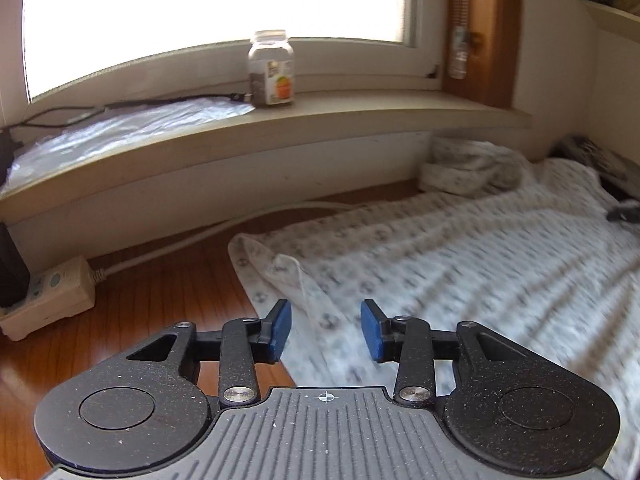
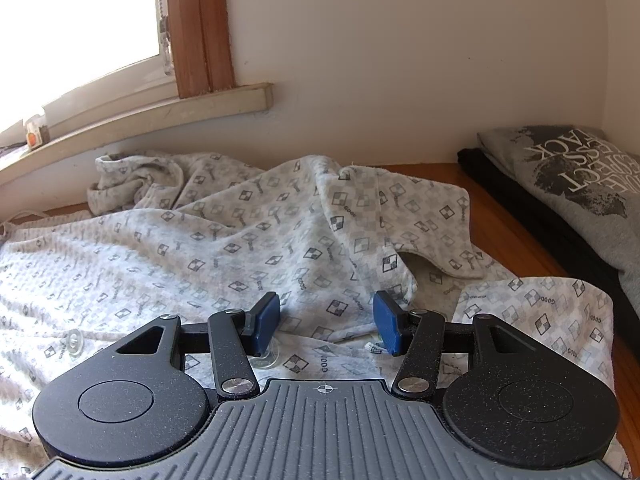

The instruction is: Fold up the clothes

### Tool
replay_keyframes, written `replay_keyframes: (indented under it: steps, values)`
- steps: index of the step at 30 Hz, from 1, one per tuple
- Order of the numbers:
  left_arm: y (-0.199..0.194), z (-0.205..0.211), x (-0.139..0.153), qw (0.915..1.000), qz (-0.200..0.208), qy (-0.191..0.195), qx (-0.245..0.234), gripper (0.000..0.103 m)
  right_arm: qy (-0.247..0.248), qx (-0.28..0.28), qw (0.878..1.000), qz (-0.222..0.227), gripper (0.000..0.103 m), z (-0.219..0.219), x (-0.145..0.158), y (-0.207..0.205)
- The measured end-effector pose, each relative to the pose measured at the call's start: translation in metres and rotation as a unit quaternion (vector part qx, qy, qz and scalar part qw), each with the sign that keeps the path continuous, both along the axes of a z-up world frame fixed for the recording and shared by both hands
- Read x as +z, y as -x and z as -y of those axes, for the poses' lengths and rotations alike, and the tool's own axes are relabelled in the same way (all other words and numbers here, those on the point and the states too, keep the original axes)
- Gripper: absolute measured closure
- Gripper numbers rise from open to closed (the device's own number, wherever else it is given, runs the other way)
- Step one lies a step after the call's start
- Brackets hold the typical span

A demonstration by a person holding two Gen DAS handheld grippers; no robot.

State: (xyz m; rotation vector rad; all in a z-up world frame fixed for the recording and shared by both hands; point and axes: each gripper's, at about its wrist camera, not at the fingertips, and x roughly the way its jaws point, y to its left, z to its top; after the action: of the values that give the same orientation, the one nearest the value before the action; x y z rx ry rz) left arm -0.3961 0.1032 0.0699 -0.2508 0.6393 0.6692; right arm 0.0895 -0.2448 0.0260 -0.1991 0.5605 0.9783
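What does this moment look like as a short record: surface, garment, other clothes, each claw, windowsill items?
surface: wooden table
garment: patterned grey-white button-up top, spread out but rumpled, one part bunched near the wall
other clothes: grey printed shirt folded on a dark item by the wall
left claw: open, nothing between the pads, above the garment's edge
right claw: open, above the garment, no cloth gripped
windowsill: jar, clear plastic sheet
also: power strip on the table

Soft, matt grey-patterned white cotton garment (image 2: 240, 232) lies on the glossy, smooth reddish wooden desk (image 1: 160, 292); each speckled matt black plastic tool (image 1: 326, 330) has blue rubbery pads (image 1: 280, 330).
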Motion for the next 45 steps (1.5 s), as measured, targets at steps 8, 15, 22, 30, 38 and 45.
replay_keyframes:
  steps: [8,15,22,30,38,45]
  values:
    - [-0.007,-0.024,-0.021,0.9987,0.019,0.033,0.035,0.100,-0.002,-0.001,1.000,0.000,0.051,0.001,0.000,0.000]
    - [0.047,-0.038,-0.016,0.9923,0.024,0.015,0.120,0.099,-0.004,-0.001,1.000,0.000,0.051,0.001,0.000,0.000]
    - [0.030,-0.027,-0.002,0.9938,0.042,-0.007,0.103,0.057,-0.002,-0.002,1.000,0.001,0.051,0.000,0.000,0.000]
    - [-0.063,0.000,0.002,0.9971,0.065,-0.018,0.034,0.032,-0.002,-0.002,1.000,0.001,0.050,0.000,0.000,0.000]
    - [-0.161,0.045,-0.023,0.9969,0.053,-0.012,-0.057,0.027,0.018,-0.001,1.000,0.013,0.050,-0.001,-0.001,0.005]
    - [-0.181,0.040,-0.049,0.9951,0.023,0.010,-0.096,0.028,0.000,-0.006,1.000,-0.023,0.040,0.015,-0.001,-0.009]
